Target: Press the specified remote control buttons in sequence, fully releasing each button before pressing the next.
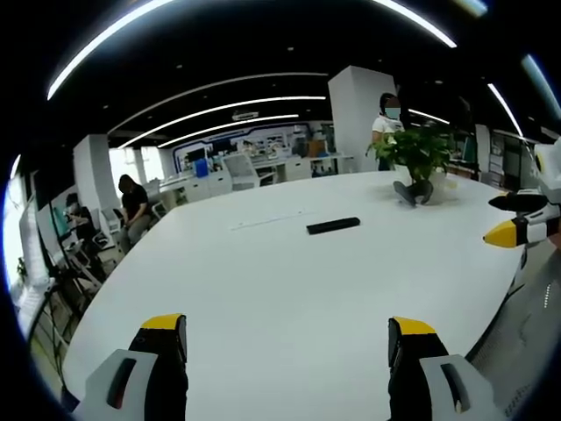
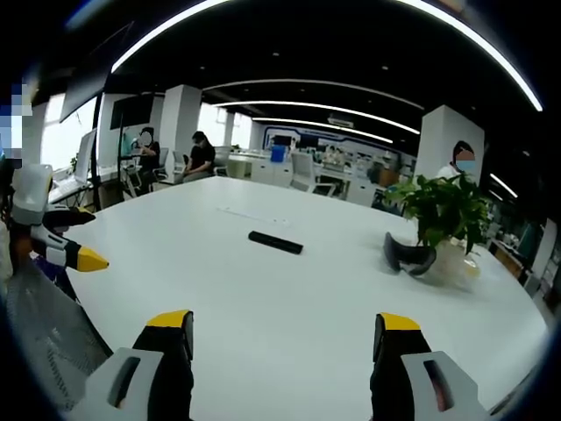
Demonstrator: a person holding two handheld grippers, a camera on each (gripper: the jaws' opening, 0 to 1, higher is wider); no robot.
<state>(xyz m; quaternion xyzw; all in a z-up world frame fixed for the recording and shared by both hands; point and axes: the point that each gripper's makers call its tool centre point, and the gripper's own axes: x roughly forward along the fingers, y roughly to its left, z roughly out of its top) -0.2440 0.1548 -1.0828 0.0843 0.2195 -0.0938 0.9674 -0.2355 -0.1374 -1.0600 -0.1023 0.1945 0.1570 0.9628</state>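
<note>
A: Starting closest to me: what do my own jaws look like?

B: In the left gripper view I see the left gripper with its jaws wide apart and nothing between them, hovering over the near edge of the white tabletop. The right gripper reads the same in its own view: jaws apart, empty, above bare tabletop.

A: And the remote?

B: The remote control lies flat on the tabletop, well apart from both pairs of jaws, out towards the middle. From the left jaws I see it ahead and slightly right of centre. From the right jaws the remote control sits almost dead ahead, a touch left.

A: Long axis?

B: It runs roughly crosswise to both approaches, a slim dark bar lying side-on. I cannot make out the buttons from here.

A: Which hand goes?

B: I judge the right to be a little better lined up; neither is clearly nearer.

A: Beyond the remote?

B: The potted plant stands farther back and to the right of the remote, with a dark curved object just beside its pot.
</note>
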